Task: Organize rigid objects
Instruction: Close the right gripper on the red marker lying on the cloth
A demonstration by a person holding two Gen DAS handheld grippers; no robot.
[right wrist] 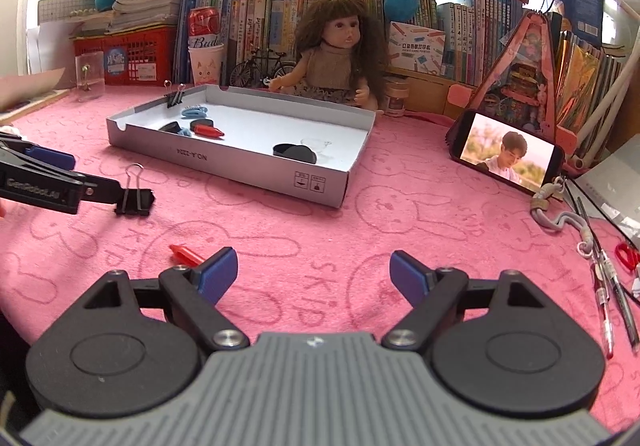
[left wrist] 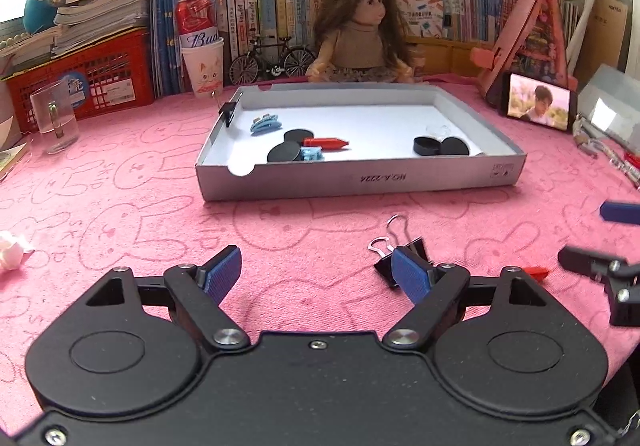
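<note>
**Two loose pieces left outside the tray**

Ahead of both tongs, on the pink bench, stands the grey tray (left wrist: 360,178), already holding black discs (left wrist: 284,152), a red crayon (left wrist: 326,143), blue clips (left wrist: 264,123) and, on its left wall, a clamped binder clip (left wrist: 229,111).

The left tongs (left wrist: 316,276) are spread wide and hold nothing. A black binder clip (left wrist: 394,250) lies just beside the right fingertip (left wrist: 410,278), partly hidden by it; whether they touch I cannot tell. The right tongs (right wrist: 314,274) are equally wide and empty, with a second red crayon (right wrist: 186,255) lying just by the left fingertip (right wrist: 218,276).

My judgement is that the step in hand is picking up the clip with the left tongs. To do it well, shift the tongs rightward so the clip's black body sits between the pads, then close on the body, not on the wire handles, which would likely swing or slip. Lift clear of the tray's near wall before moving over it, and release low so the clip does not bounce. The right tongs would need a similar shift to the left for the crayon, gripping across its barrel.

The bench is covered in a soft pink towel with rabbit outlines, which may drag on small parts. Behind the tray sits a doll (left wrist: 360,30), then crowded bookshelves (left wrist: 260,2), a red basket (left wrist: 88,74) and a phone (right wrist: 508,156) playing video to the right.
</note>
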